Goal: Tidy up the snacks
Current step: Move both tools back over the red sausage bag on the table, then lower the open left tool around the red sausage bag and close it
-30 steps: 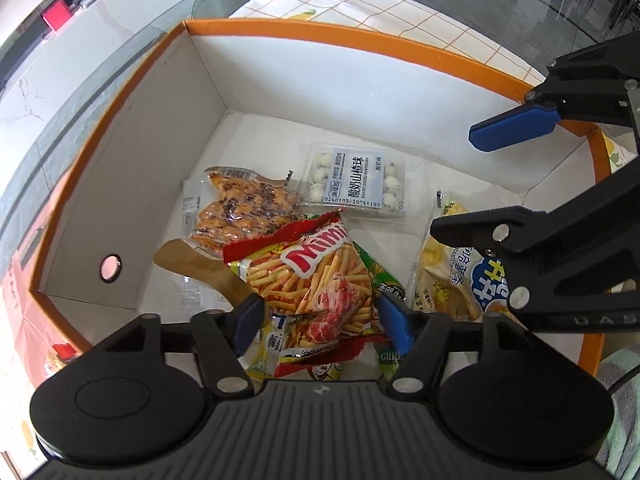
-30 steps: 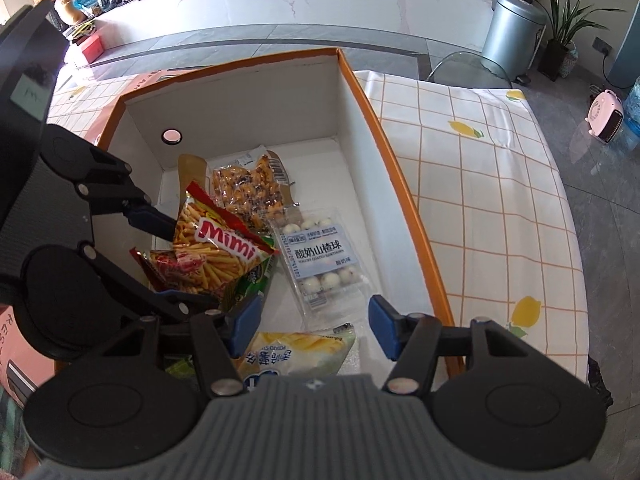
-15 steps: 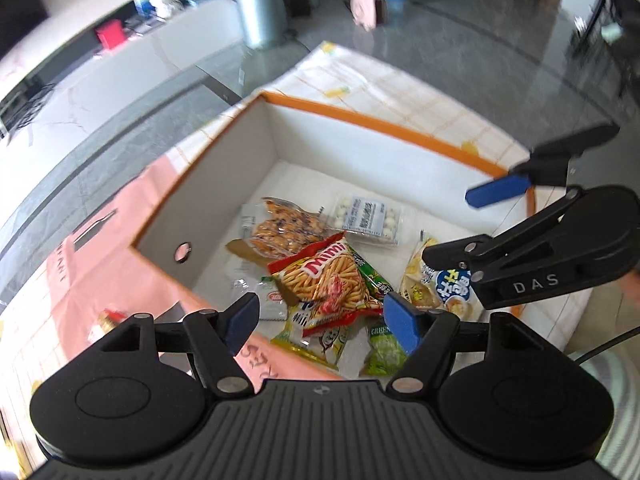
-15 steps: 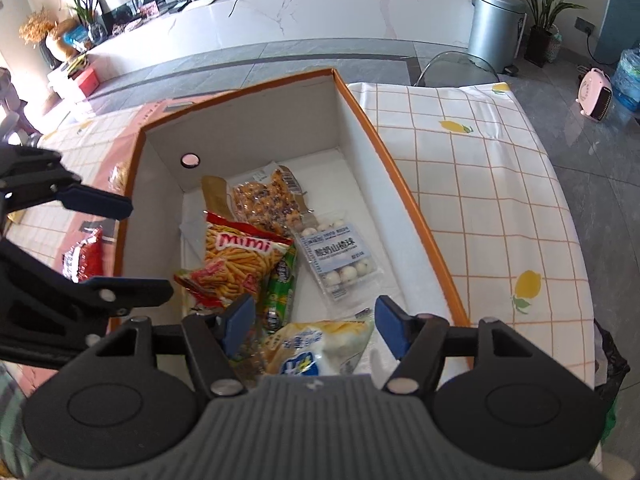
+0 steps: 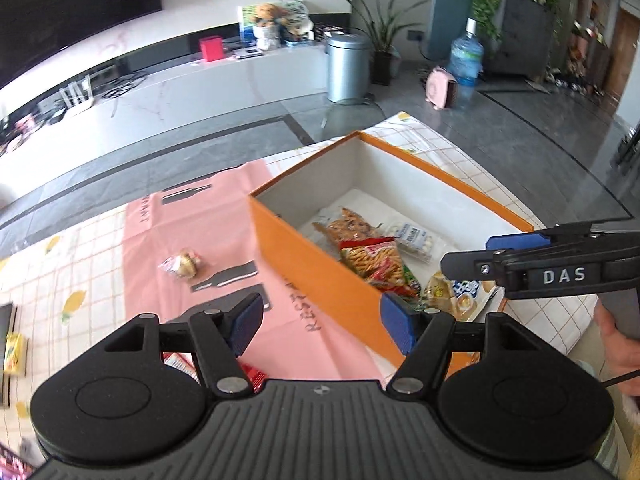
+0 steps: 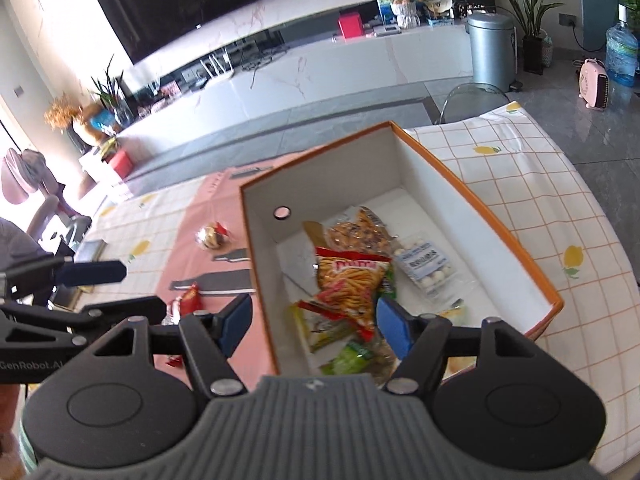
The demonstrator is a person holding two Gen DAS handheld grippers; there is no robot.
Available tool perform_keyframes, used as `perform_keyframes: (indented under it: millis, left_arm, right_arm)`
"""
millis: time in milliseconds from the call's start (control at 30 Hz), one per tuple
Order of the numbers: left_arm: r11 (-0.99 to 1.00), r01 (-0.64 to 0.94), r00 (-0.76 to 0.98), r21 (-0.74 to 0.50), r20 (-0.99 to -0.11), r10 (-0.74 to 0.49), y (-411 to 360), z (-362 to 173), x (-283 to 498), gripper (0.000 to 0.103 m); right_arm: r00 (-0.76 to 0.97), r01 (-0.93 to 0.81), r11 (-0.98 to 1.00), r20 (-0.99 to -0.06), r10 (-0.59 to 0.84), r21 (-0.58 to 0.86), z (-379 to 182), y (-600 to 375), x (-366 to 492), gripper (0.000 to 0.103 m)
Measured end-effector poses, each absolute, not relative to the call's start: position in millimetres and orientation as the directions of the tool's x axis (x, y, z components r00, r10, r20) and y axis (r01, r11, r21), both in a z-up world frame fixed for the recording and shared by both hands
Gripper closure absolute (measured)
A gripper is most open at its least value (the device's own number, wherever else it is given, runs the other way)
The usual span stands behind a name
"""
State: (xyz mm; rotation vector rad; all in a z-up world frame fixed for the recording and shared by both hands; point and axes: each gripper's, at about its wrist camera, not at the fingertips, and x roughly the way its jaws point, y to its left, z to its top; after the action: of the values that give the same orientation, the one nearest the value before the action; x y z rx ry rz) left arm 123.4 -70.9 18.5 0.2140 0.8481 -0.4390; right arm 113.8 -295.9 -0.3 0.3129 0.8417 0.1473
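Inside, the orange box point(image 6: 500, 224) holds a heap of bright snack packets point(image 6: 352, 280).

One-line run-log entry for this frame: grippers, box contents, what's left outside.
left gripper: open, empty | right gripper: open, empty | orange box: Mimi chips bag, white-ball tray | outside on pink mat: wrapped snack

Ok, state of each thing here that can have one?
Orange cardboard box: open, lidless, holding snacks.
Mimi stick-snack bag: sealed, lying inside box.
Clear tray of white balls: closed, flat on box floor.
Small wrapped snack: on pink sheet, outside box.
Left gripper: open, empty.
Right gripper: open, empty.
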Motion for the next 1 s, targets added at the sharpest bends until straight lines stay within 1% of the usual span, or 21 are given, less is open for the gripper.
perform_keyframes:
  millis: [100,233,300,400,533,567,633,667,733,867,1000]
  left_arm:
    - [0.922,0.385,0.594,-0.035,-0.756,-0.277,-46.7,14.5,116.4,0.024]
    - [0.947,0.287,0.566,-0.147,-0.772,-0.291,-14.2,2.6,110.8,0.024]
    - [0.953,0.263,0.553,-0.153,-0.785,-0.279,-4.5,-5.1,108.3,0.024]
    - [0.971,0.201,0.564,-0.13,-0.795,-0.223,14.4,-15.4,104.4,0.025]
    - [0.975,0.108,0.566,-0.195,-0.794,-0.221,41.0,-27.9,105.9,0.025]
    - [0.975,0.094,0.566,-0.202,-0.795,-0.219,45.6,-31.2,106.6,0.025]
    - [0.974,0.082,0.564,-0.21,-0.796,-0.219,50.5,-36.7,110.7,0.025]
    - [0.974,0.079,0.559,-0.214,-0.799,-0.221,52.8,-40.2,113.5,0.025]
    - [0.972,0.069,0.543,-0.224,-0.809,-0.225,57.3,-48.6,120.8,0.025]
    - [0.967,0.042,0.514,-0.25,-0.825,-0.236,64.6,-65.7,137.4,0.025]
    - [0.96,0.0,0.49,-0.279,-0.837,-0.243,72.0,-81.2,152.3,0.025]
  right_arm:
    - [0.7,-0.004,0.94,-0.67,0.247,0.343,0.6,-279.1,97.2,0.036]
    - [0.751,-0.029,0.939,-0.612,0.246,0.342,-3.1,-248.4,76.3,0.036]
    - [0.766,-0.051,0.943,-0.593,0.248,0.329,-7.8,-231.6,69.0,0.036]
    - [0.773,-0.073,0.951,-0.585,0.245,0.301,-19.6,-208.3,63.6,0.036]
    - [0.751,-0.07,0.956,-0.615,0.24,0.286,-40.8,-183.4,64.1,0.037]
    - [0.742,-0.065,0.957,-0.628,0.235,0.282,-46.2,-178.4,66.1,0.039]
    - [0.721,-0.054,0.963,-0.657,0.22,0.263,-58.3,-169.7,72.5,0.047]
    - [0.71,-0.05,0.966,-0.671,0.214,0.255,-63.9,-166.2,77.3,0.05]
    - [0.687,-0.043,0.97,-0.698,0.202,0.237,-74.9,-159.9,89.0,0.058]
    - [0.671,-0.054,0.984,-0.723,0.161,0.169,-88.8,-146.1,111.7,0.062]
    - [0.657,-0.098,0.991,-0.742,0.135,0.095,-103.5,-130.0,136.1,0.073]
